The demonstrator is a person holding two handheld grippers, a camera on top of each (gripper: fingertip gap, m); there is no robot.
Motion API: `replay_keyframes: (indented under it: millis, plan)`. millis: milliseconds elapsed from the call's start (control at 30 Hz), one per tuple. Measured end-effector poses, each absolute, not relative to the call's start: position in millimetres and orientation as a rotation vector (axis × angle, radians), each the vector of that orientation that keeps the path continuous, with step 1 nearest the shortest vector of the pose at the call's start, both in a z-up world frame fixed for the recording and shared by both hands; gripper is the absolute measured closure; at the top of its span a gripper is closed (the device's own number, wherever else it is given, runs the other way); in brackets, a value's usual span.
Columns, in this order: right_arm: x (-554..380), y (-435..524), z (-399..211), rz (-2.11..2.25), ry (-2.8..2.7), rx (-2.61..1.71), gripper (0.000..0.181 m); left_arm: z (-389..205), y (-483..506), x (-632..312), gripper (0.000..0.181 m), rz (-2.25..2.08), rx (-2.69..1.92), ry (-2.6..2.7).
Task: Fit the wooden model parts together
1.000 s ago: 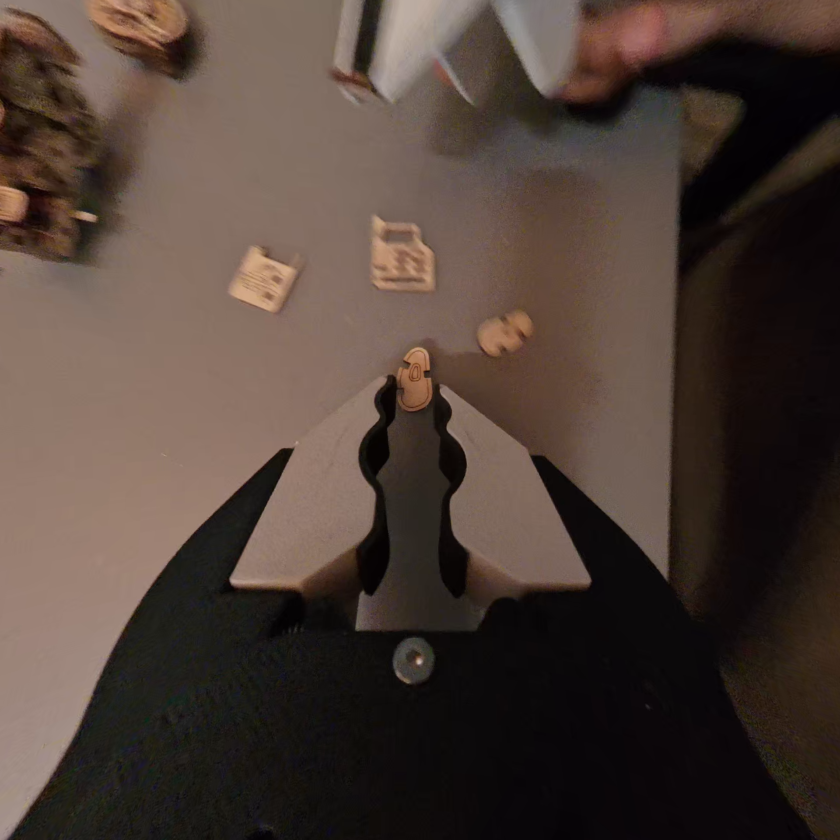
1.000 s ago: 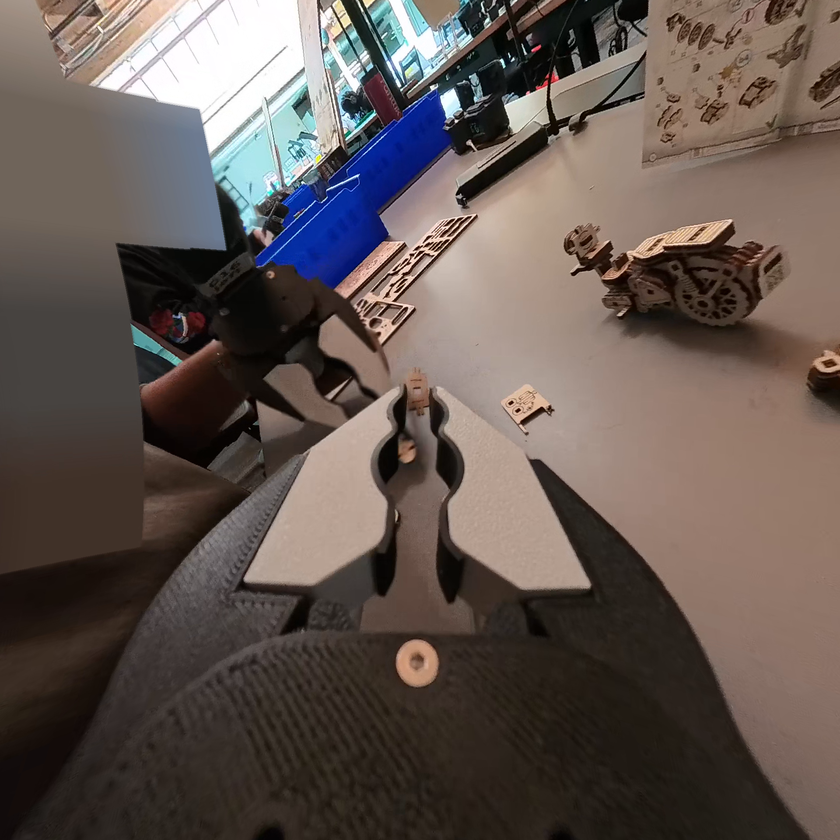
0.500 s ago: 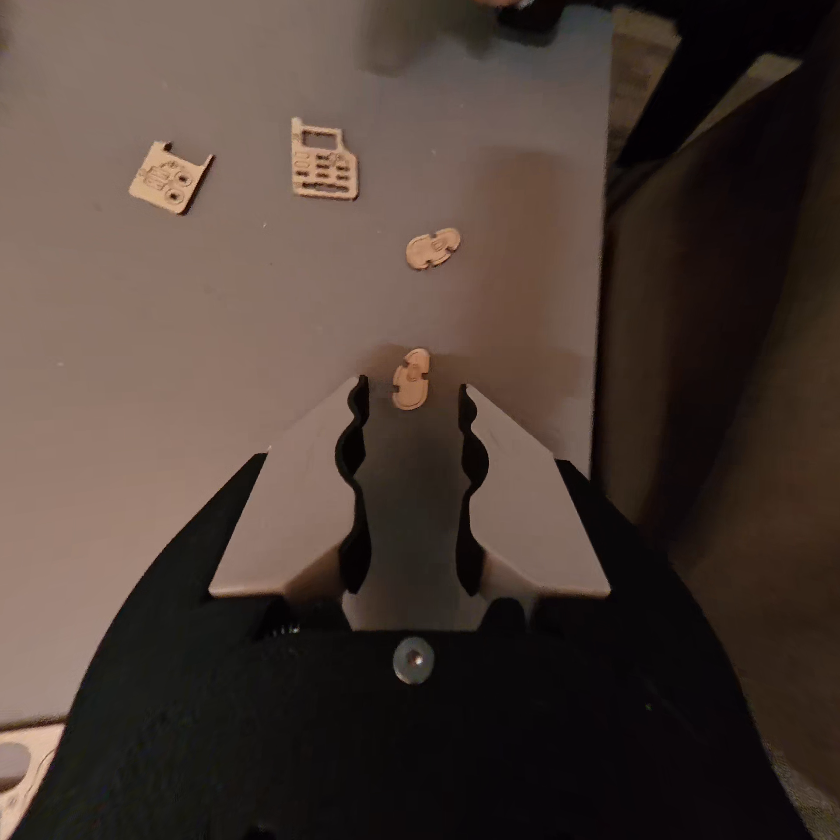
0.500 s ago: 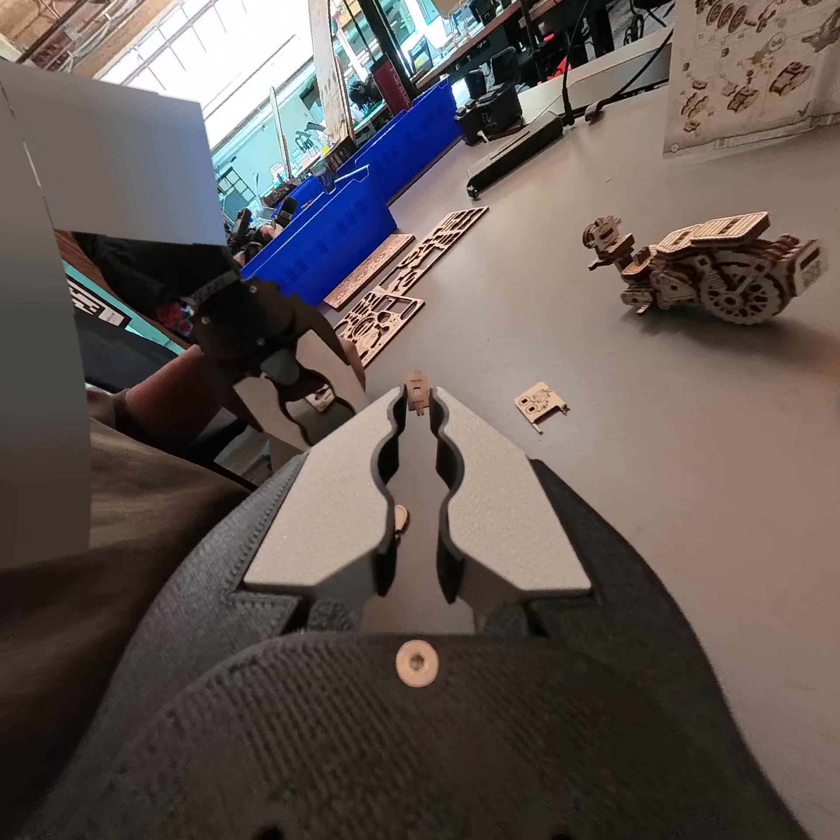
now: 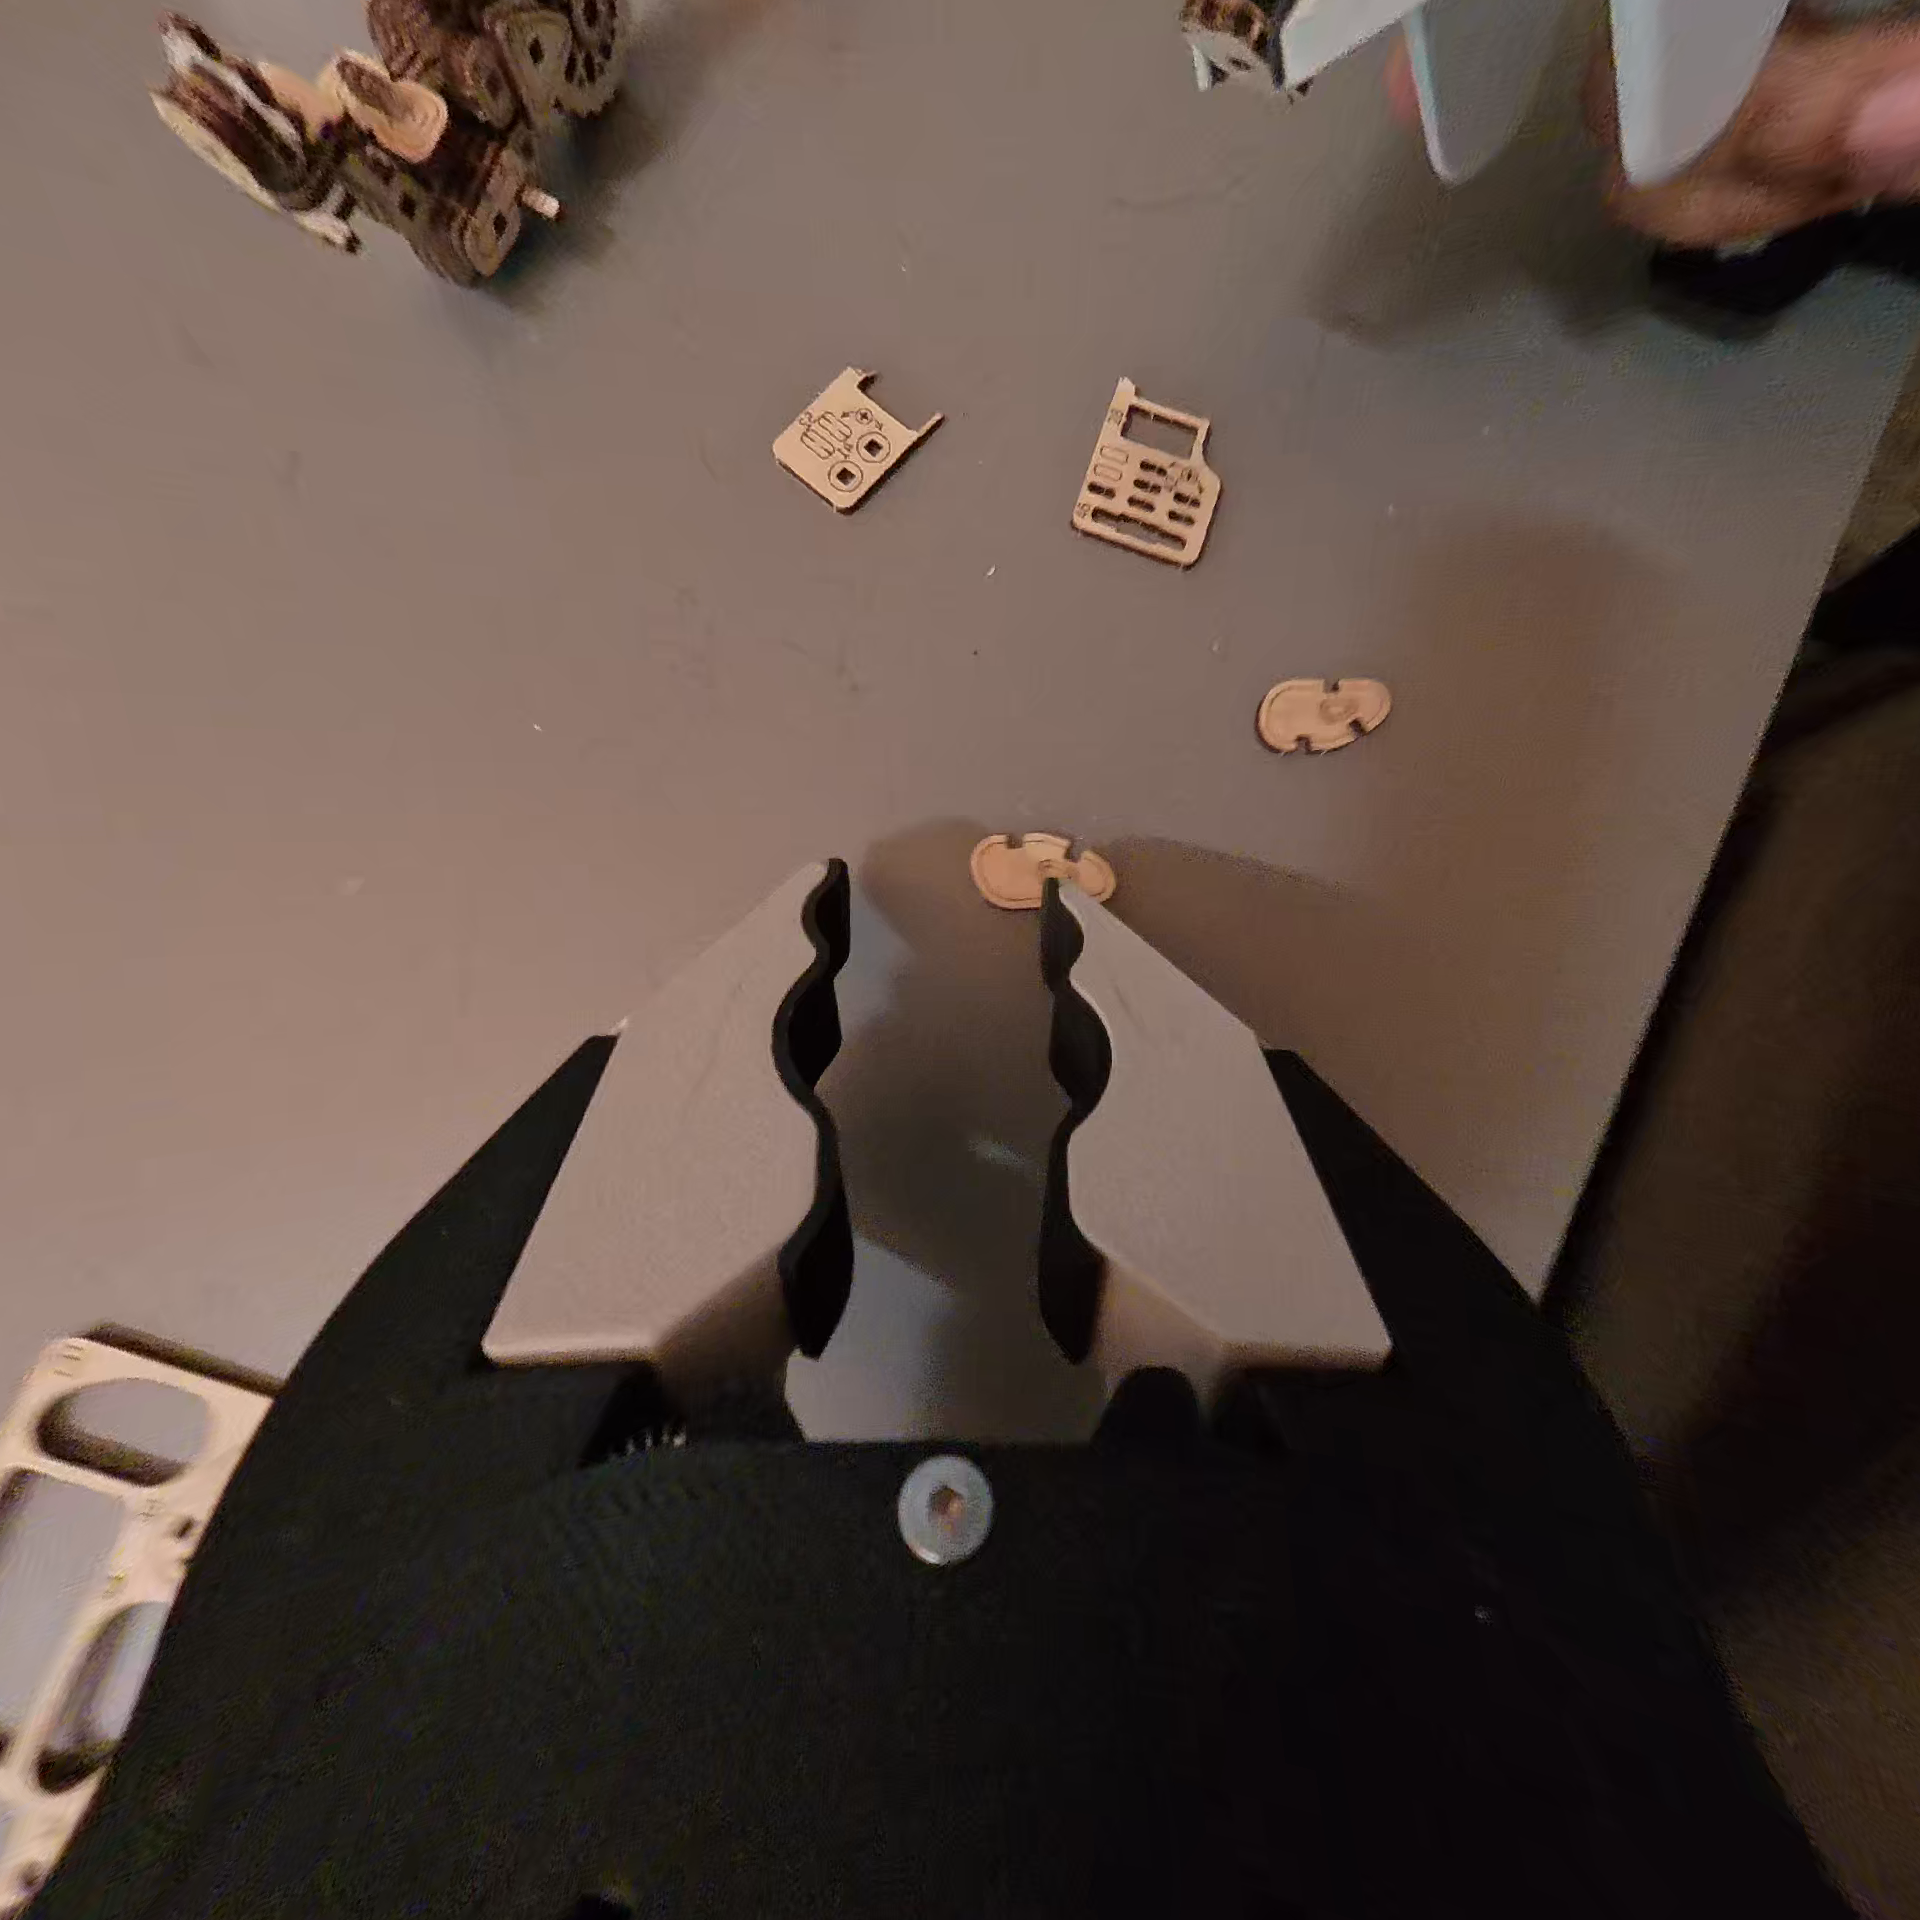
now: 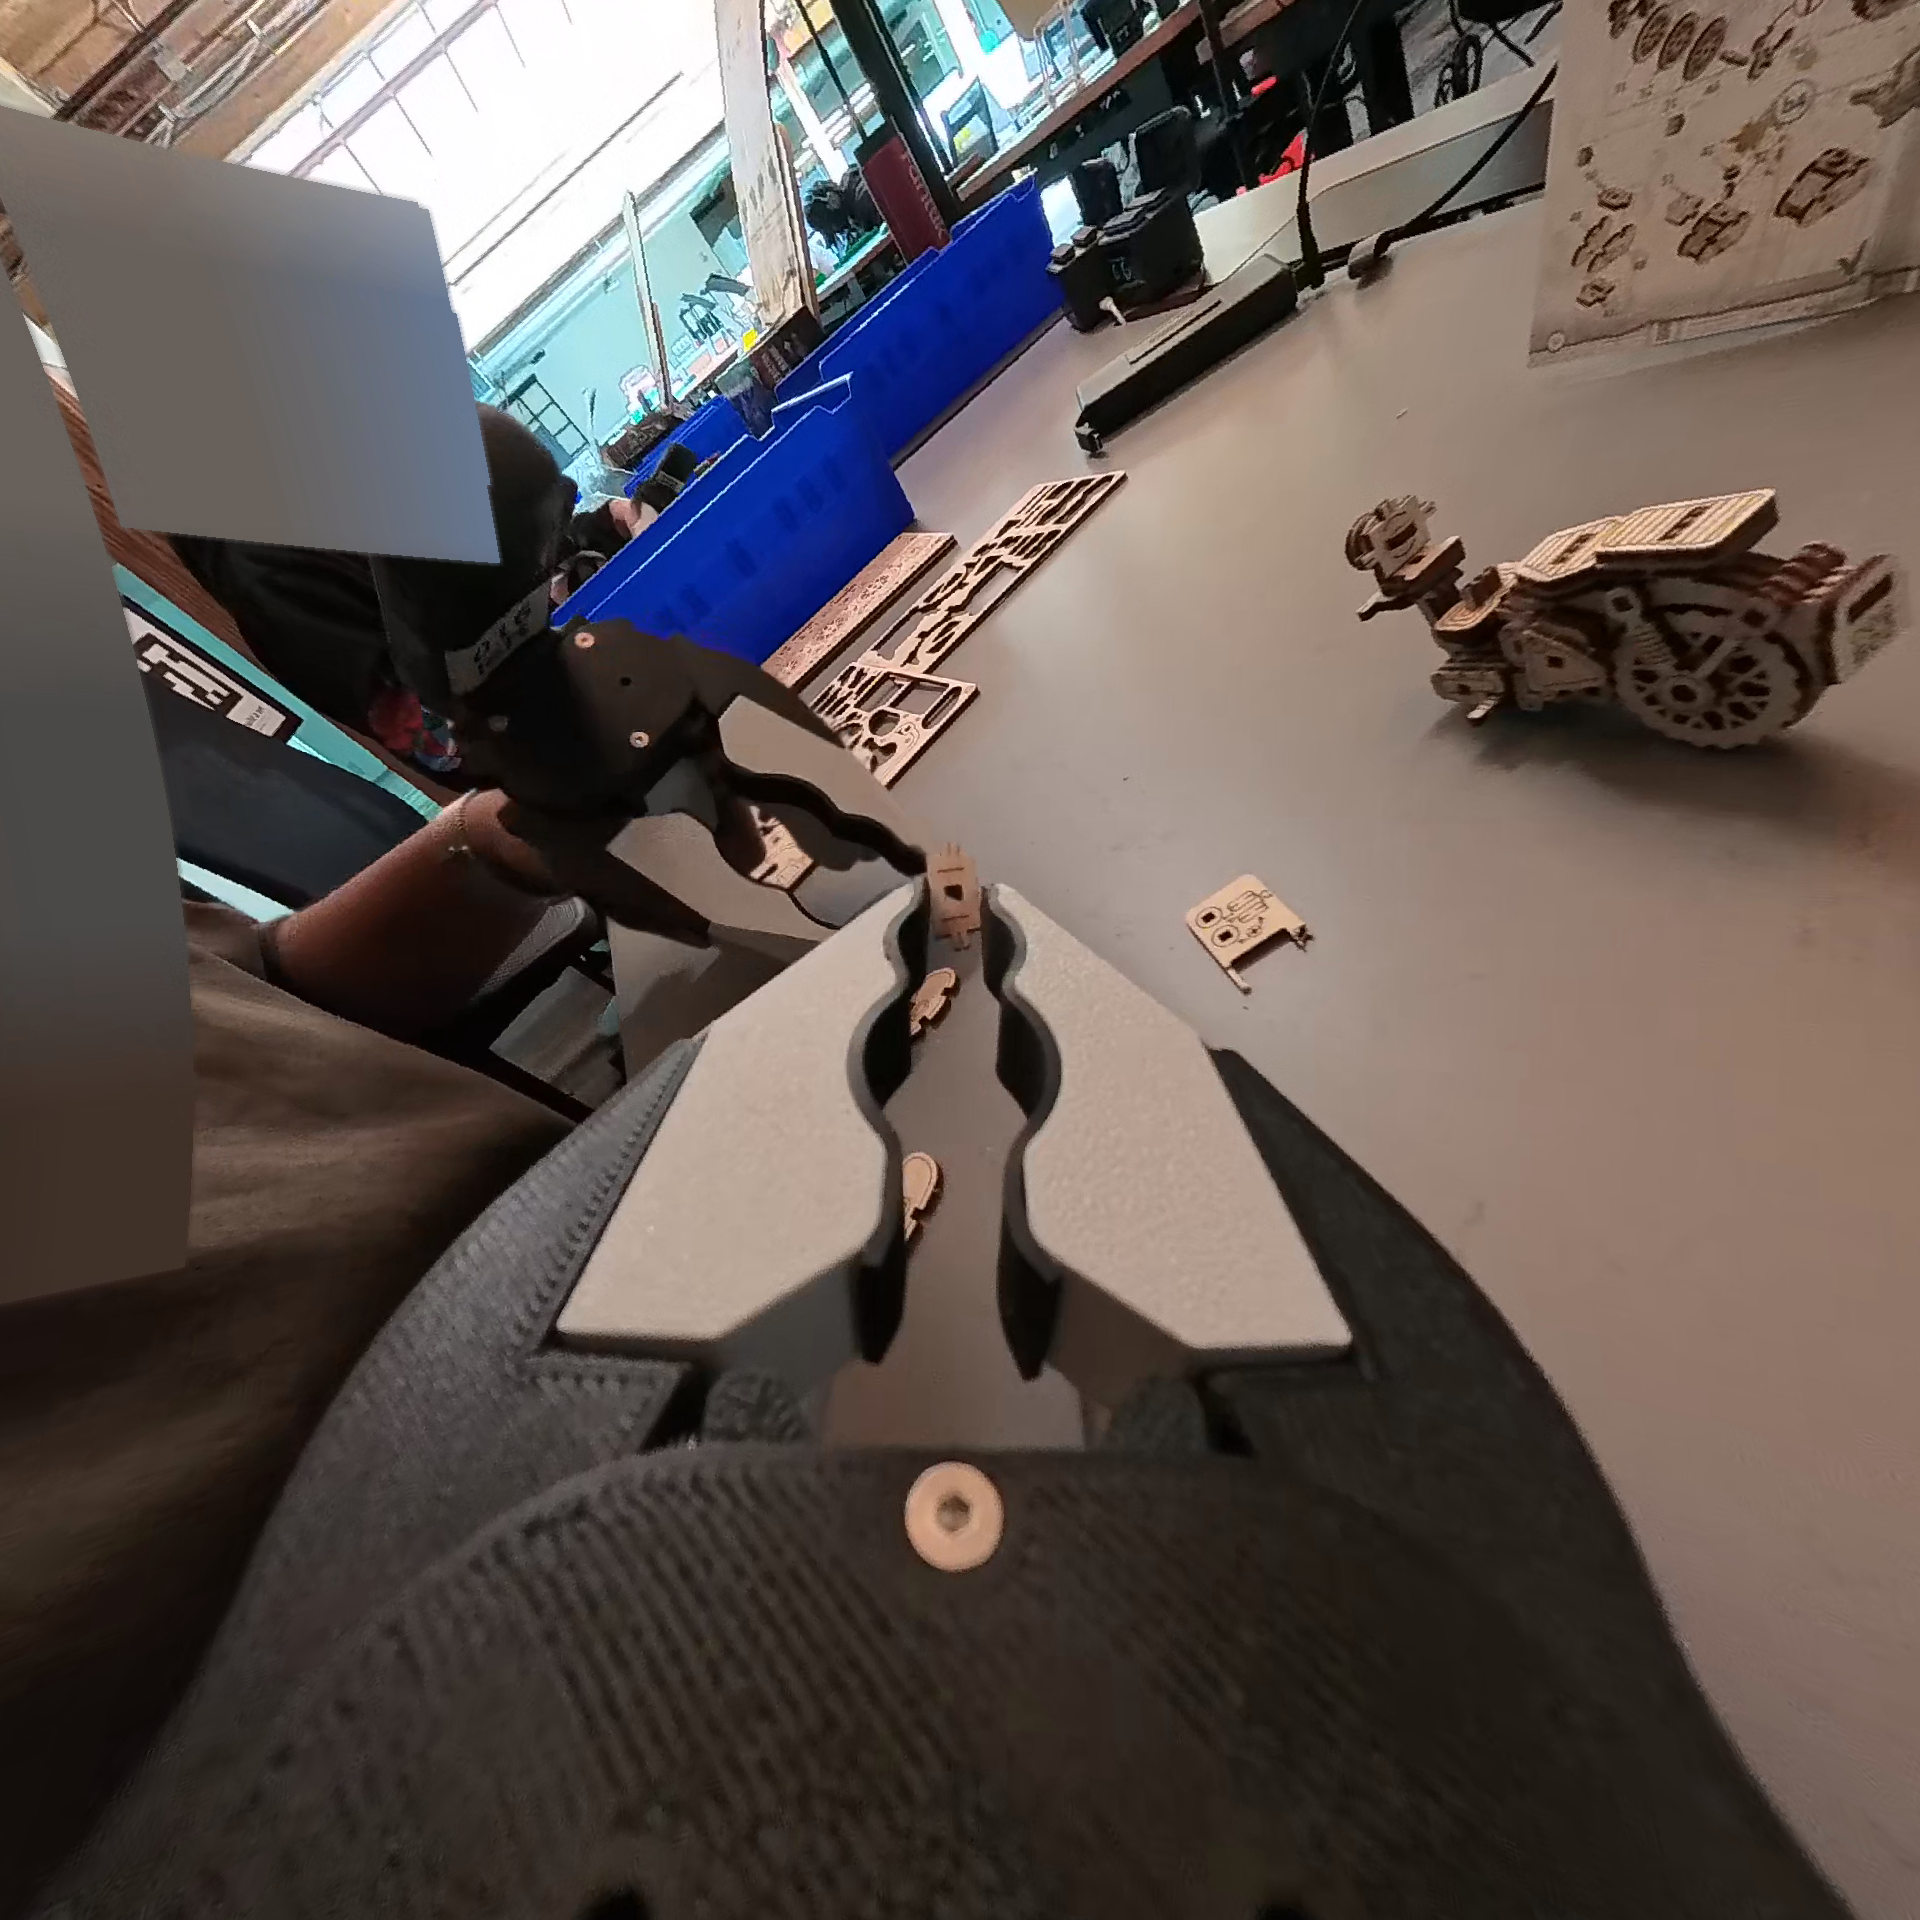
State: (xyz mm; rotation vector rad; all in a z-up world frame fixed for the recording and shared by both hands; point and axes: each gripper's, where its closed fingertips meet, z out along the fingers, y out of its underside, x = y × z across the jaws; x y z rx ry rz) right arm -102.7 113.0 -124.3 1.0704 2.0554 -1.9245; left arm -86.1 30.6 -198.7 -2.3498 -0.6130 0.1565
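My left gripper (image 5: 943, 878) is open and empty, low over the grey table (image 5: 416, 727). A flat oval wooden part (image 5: 1042, 871) lies on the table at its right fingertip. A second oval part (image 5: 1323, 715) lies farther right. My right gripper (image 6: 956, 904) is shut on a small wooden peg part (image 6: 954, 896), held upright above the table. In the right wrist view the left gripper (image 6: 831, 894) sits just behind that peg, and both oval parts (image 6: 932, 1003) show between my fingers. A square part (image 5: 852, 442) and a slotted part (image 5: 1148, 478) lie farther out.
An assembled wooden motorcycle model (image 6: 1642, 644) stands on the table, also in the left wrist view (image 5: 416, 125). Punched wooden sheets (image 6: 935, 644), blue bins (image 6: 790, 499) and an instruction sheet (image 6: 1745, 156) are beyond. The table edge (image 5: 1662, 935) runs close on the right. A person's arm (image 6: 416, 935) holds the left gripper. Tip to tip, the grippers are about 12 centimeters apart.
My left gripper opened and let go of the oval part, which now lies flat on the table, turned sideways by the right fingertip. The right gripper kept its hold on the peg part.
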Motion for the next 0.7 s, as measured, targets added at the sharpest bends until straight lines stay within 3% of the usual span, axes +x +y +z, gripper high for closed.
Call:
replay_keyframes:
  millis: [233,500,700]
  plan:
    - [-101.7,111.9,-124.5,-1.919,2.042,1.066,0.174,-203.7,42.9,-67.9,0.134,0.074,-2.328,-0.630]
    - [-102.0,112.3,-124.6,-1.920,2.043,1.069,0.174,-205.1,43.3,-75.0,0.154,0.112,-2.308,-0.649]
    - [-101.4,111.0,-125.9,-1.911,2.043,1.066,0.174,-205.2,43.5,-73.1,0.153,0.108,-2.313,-0.618]
